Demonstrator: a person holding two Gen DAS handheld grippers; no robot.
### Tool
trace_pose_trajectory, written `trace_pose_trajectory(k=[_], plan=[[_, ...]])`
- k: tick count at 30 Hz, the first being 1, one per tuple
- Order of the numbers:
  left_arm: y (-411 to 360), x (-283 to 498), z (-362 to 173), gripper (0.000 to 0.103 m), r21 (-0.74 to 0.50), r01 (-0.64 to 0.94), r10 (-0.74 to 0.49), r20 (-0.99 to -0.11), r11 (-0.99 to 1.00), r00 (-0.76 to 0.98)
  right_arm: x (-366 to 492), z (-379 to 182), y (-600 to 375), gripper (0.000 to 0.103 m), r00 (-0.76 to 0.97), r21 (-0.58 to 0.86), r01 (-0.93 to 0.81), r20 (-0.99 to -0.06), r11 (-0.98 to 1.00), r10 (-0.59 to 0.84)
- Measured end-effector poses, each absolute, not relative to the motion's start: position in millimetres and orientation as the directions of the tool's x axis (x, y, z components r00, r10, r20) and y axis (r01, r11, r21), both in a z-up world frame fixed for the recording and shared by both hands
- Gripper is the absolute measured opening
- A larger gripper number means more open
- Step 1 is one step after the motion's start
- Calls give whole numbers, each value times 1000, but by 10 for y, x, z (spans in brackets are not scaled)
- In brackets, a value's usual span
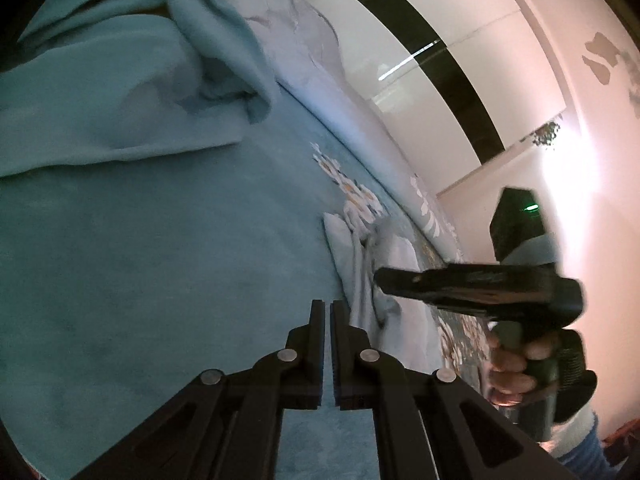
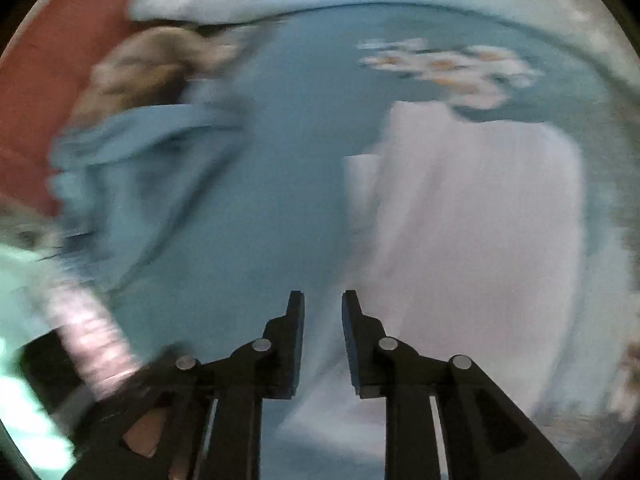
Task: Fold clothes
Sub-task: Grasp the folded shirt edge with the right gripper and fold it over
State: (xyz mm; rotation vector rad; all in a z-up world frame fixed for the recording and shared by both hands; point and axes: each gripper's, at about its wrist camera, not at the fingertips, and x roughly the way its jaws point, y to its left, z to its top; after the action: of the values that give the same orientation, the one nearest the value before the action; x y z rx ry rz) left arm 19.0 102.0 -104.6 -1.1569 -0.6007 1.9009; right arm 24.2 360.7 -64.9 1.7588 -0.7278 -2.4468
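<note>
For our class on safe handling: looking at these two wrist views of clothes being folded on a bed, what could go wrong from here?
1. The right gripper hangs open over the pale garment near its edge; closing there may catch only one layer and undo the fold.
2. The two grippers are close in the left view: the left gripper, nearly shut and empty, could bump the right one.
3. The teal garment lies crumpled near the bed's edge and might slide off.

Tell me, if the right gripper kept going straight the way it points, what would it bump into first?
Probably the pale folded garment lying on the teal bedspread. The right gripper points down at the garment's near edge, jaws open and empty. Motion blur makes depth uncertain.
</note>
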Motion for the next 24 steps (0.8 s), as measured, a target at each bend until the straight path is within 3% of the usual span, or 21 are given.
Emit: trace_pose_trajectory(k=[2,5,8,15,19,24], plan=[[1129,243,-1009,18,-729,-425,843,-492,-536,-219,339,-500,3714,22,-411,424,-228,-858,-877,-308],[1349,305,-988,34,-728,-457,853,-494,-512,-168,399,-425,4073,24,-454,352,-318,-872,-880,-185],[1622,363,-990,36,-726,-493,861,-497,-480,-108,341,-521,4345,24,-457,398,-392,-867,-829,-200],[2001,403,-1238,36,-616,-506,751,-651,-605,-106,-137,-811,4266,24,-445,442,-379,-857,-813,-259],[1998,352,-1271,36,-625,-488,748,-658,-609,-89,-324,-952,4269,24,-428,444,-387,-863,-808,-269],[1895,186,-1098,39,-673,-487,798,-596,-556,-86,-23,-697,4382,24,-524,525,-301,-789,-796,-322]])
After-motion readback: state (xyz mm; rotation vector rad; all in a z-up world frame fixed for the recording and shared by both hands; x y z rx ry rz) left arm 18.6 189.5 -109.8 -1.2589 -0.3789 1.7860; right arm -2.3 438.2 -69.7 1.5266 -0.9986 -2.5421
